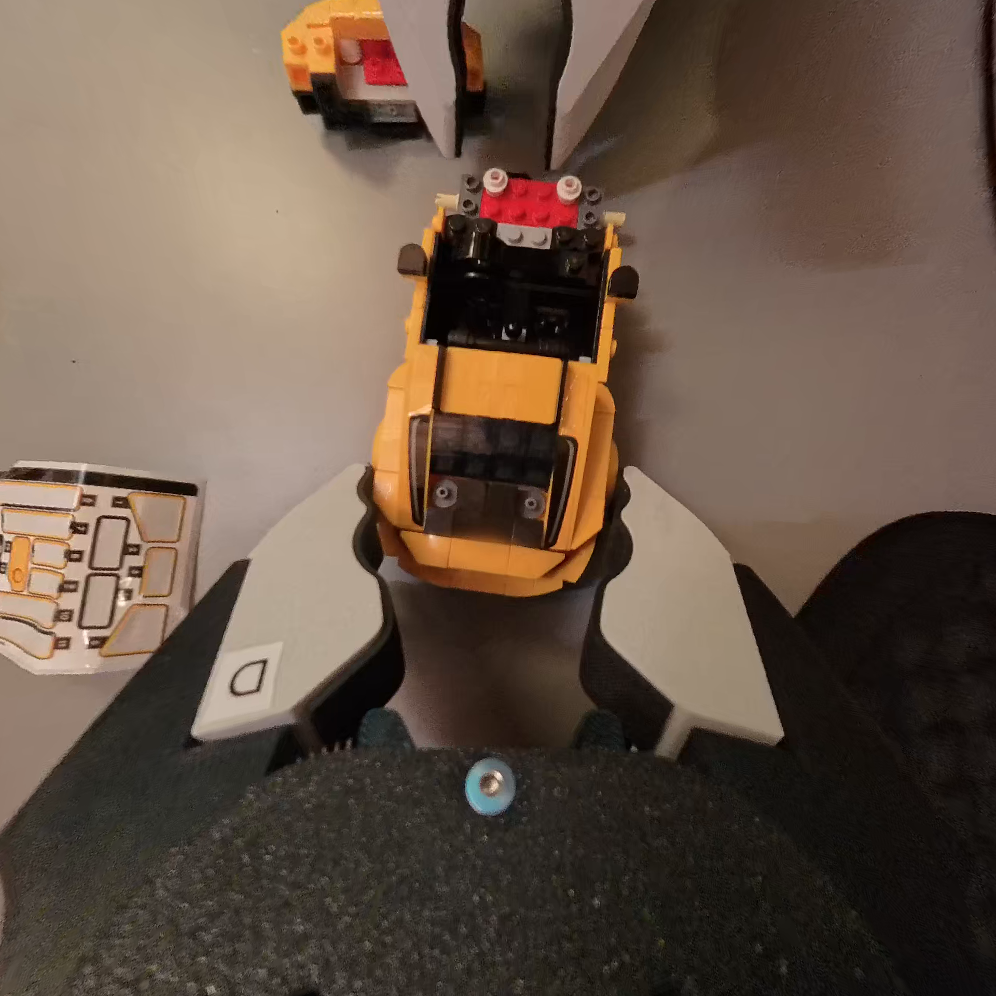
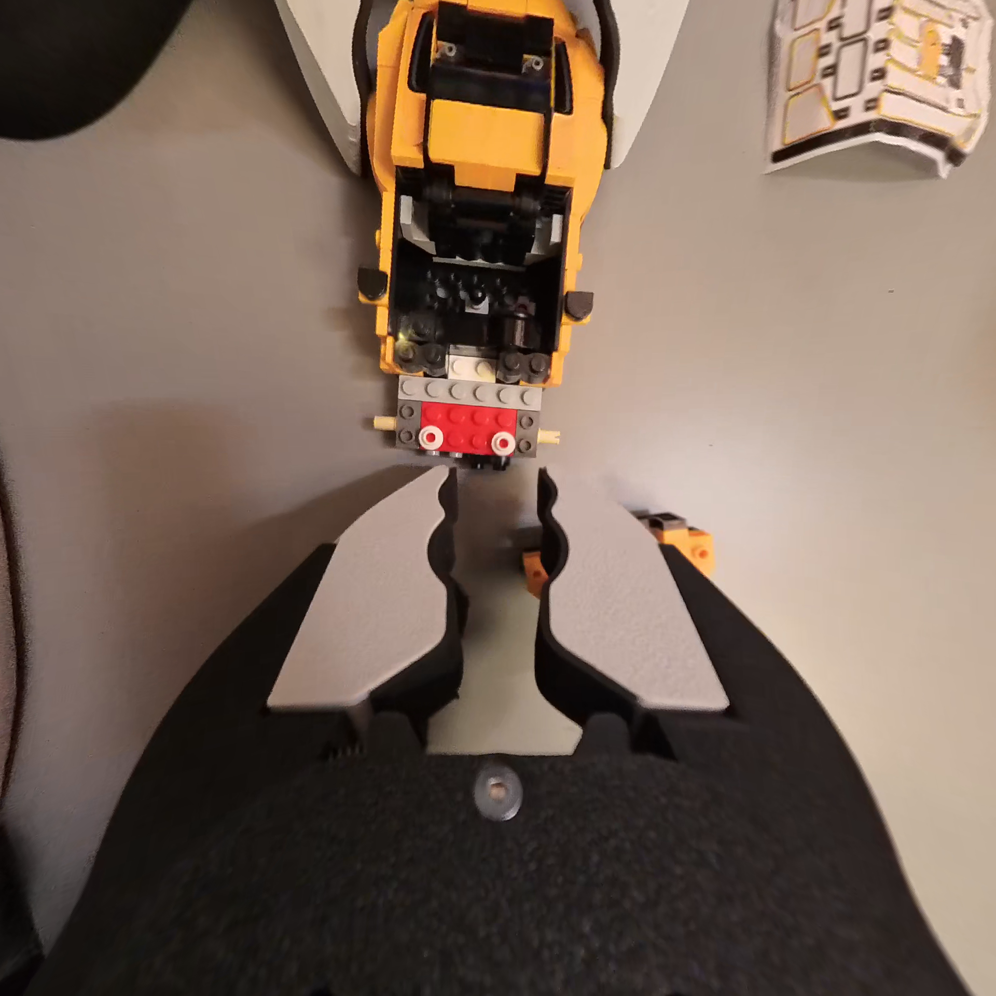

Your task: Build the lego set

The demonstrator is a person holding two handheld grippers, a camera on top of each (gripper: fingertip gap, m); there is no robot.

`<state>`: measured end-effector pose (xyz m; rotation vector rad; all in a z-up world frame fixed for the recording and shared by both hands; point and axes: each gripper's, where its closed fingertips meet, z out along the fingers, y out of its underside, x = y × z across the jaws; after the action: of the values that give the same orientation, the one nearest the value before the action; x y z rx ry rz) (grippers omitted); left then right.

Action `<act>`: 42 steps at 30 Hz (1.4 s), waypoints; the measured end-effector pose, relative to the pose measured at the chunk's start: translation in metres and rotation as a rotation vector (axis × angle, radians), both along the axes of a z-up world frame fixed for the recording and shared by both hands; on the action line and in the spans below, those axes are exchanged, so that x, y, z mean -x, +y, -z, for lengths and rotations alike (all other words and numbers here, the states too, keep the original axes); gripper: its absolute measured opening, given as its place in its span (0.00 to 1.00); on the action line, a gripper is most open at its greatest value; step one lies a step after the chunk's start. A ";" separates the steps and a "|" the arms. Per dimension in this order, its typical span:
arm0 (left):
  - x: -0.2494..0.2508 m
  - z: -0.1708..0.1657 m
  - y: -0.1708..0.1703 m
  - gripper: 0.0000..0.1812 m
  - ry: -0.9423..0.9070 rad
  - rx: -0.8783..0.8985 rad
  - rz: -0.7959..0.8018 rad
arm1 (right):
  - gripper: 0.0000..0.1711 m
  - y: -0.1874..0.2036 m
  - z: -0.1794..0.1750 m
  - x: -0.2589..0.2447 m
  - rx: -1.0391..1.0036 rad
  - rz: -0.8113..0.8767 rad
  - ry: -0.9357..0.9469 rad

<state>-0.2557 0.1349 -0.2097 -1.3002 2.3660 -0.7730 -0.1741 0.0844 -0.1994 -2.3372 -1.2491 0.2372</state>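
Observation:
A yellow Lego car (image 1: 501,388) lies on the grey table, with an open black cabin and a red plate (image 1: 517,207) on its far end. My left gripper (image 1: 493,485) is shut on the car's near end, one pad on each side. In the right wrist view the car (image 2: 474,140) runs away from me, its red plate (image 2: 469,426) nearest. My right gripper (image 2: 495,477) is open and empty, its tips just short of that end. It shows from the far side in the left wrist view (image 1: 504,156). The left gripper's fingers (image 2: 323,81) flank the car's far end.
A separate yellow, red and black sub-assembly (image 1: 345,70) lies beside the right gripper, partly hidden under its finger (image 2: 684,539). A sticker sheet (image 1: 91,566) lies to the left of the left gripper, also seen in the right wrist view (image 2: 873,81). A dark rounded object (image 1: 916,647) sits at the right. Across from one pair of fingers to the other is roughly 10 centimeters.

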 end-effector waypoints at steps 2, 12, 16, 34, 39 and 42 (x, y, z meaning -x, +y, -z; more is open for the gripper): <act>0.003 0.000 -0.003 0.45 -0.014 0.006 0.012 | 0.15 -0.001 0.001 0.004 0.007 -0.006 -0.017; 0.011 -0.001 -0.012 0.45 -0.055 0.020 0.043 | 0.14 -0.011 0.004 0.016 0.050 -0.001 -0.075; 0.015 -0.001 -0.015 0.45 -0.061 0.020 0.052 | 0.14 -0.016 0.004 0.020 0.067 0.007 -0.087; 0.024 -0.014 -0.033 0.49 -0.056 0.055 0.097 | 0.10 -0.034 0.003 0.028 0.066 0.026 -0.019; 0.016 -0.010 -0.035 0.45 -0.059 0.017 0.100 | 0.10 -0.030 0.006 0.030 0.065 0.013 0.005; 0.015 -0.010 -0.035 0.45 -0.060 0.016 0.088 | 0.10 -0.031 0.013 0.031 0.088 0.008 0.003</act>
<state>-0.2711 0.0995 -0.2001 -1.1688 2.3870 -0.8459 -0.2046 0.0531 -0.2124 -2.4153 -1.2509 0.2982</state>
